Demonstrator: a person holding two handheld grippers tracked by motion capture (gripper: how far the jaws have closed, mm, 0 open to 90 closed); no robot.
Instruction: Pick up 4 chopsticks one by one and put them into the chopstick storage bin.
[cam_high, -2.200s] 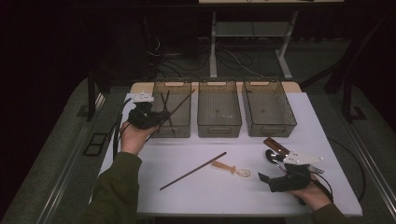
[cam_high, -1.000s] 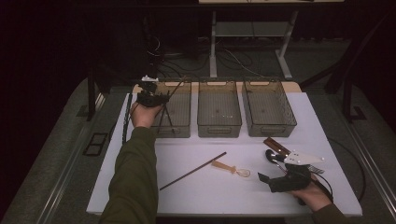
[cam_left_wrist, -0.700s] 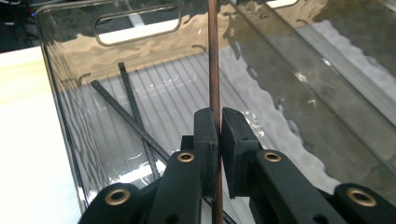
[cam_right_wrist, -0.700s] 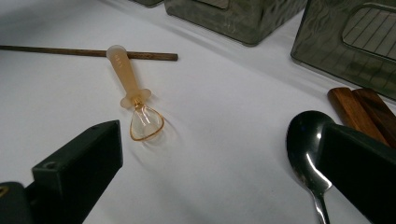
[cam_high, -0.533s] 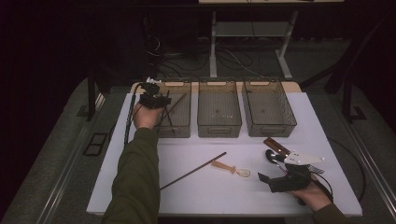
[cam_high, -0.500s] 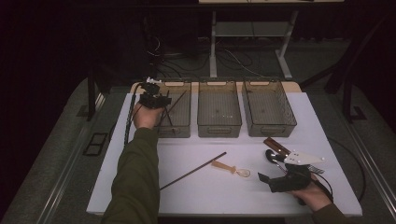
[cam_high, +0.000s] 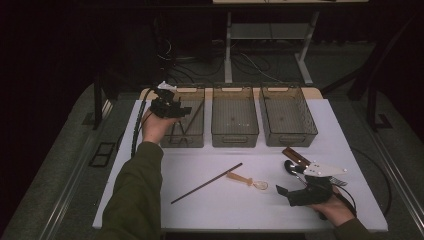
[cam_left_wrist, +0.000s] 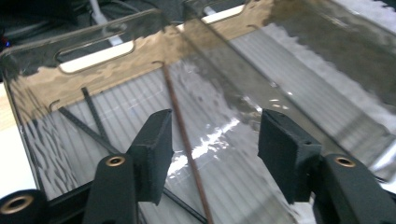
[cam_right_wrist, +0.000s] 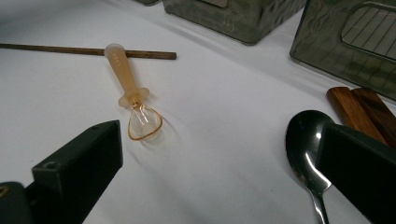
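Sorting cutlery into the three clear bins looks like the work in hand, and the left gripper (cam_high: 172, 107) hovers over the leftmost bin (cam_high: 196, 141) with its jaws spread apart and nothing between them. Below and between those jaws a brown chopstick (cam_left_wrist: 184, 135) lies inside the bin, leaning up toward the far wall, beside two thin black sticks (cam_left_wrist: 93, 122) off to the jaws' left. My judgement is that the drop is made, so the good move now is to lift the left gripper straight up and clear of the bin's rim before swinging it back, so that no jaw catches the wall or drags the stick out.

The right gripper (cam_high: 295, 192) rests low on the white table (cam_high: 150, 207), jaws wide open and empty. Ahead of its jaws lies a small amber spoon (cam_right_wrist: 133, 98), its handle crossing the second brown chopstick (cam_right_wrist: 70, 50); just at the right jaw sits a metal spoon (cam_right_wrist: 303, 144) with wooden-handled pieces (cam_right_wrist: 362, 109) beyond it. For the next pick I would take the chopstick near its middle, well apart from the amber spoon, closing squarely across it so it does not roll or pivot. The middle bin (cam_high: 235, 117) and right bin (cam_high: 287, 117) appear empty.
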